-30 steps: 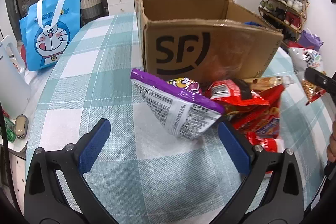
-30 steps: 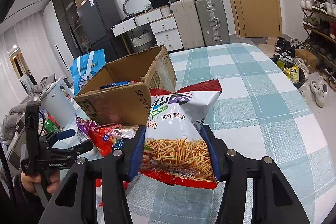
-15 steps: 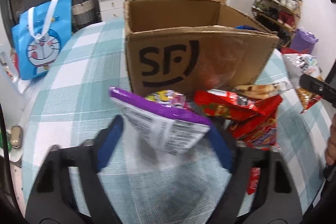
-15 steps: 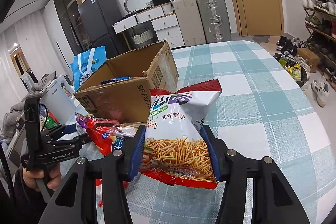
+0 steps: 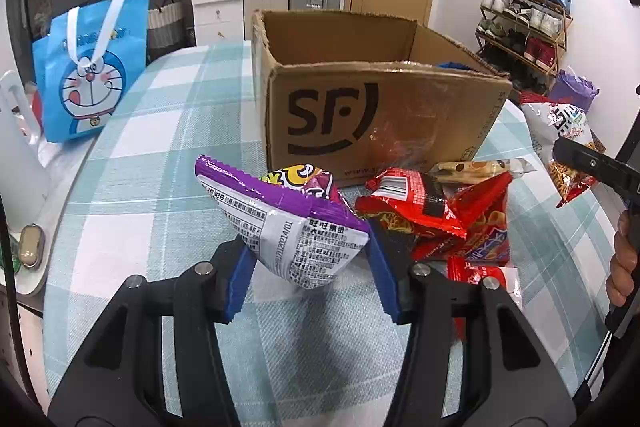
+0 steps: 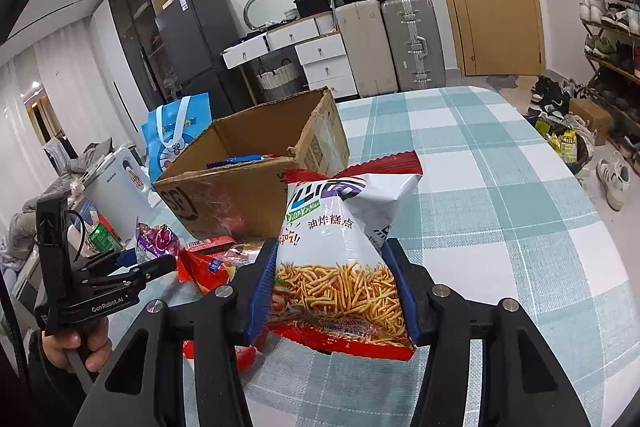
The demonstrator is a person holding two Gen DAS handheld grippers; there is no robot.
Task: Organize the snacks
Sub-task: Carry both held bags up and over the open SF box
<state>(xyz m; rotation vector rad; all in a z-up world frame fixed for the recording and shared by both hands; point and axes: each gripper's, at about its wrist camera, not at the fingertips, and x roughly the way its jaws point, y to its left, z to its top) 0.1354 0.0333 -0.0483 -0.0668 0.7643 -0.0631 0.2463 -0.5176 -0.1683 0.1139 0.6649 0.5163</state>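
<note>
Broadly, a teal-and-white checked tabletop (image 5: pixel 160 155) carries an open brown cardboard box printed with a black "SF" logo (image 5: pixel 376 123), and something blue lies inside it, though too little shows to say what. Well to the left of the box stands a blue cartoon-cat gift bag with white ribbon handles (image 5: pixel 88 75). Against the front of the box lies a heap of red crinkled snack packets (image 5: pixel 448 219), with a slim tan wrapped bar (image 5: pixel 480 169) on top. The right gripper (image 6: pixel 334 291) has its blue-padded jaws closed against the lower sides of a white-and-red bag of fried noodle sticks (image 6: pixel 340 247), held upright just right of the box. The left gripper (image 5: pixel 306 267) has its jaws pressed onto a purple-and-silver foil snack pouch (image 5: pixel 288 223), tilted, at the left edge of the red heap.
</note>
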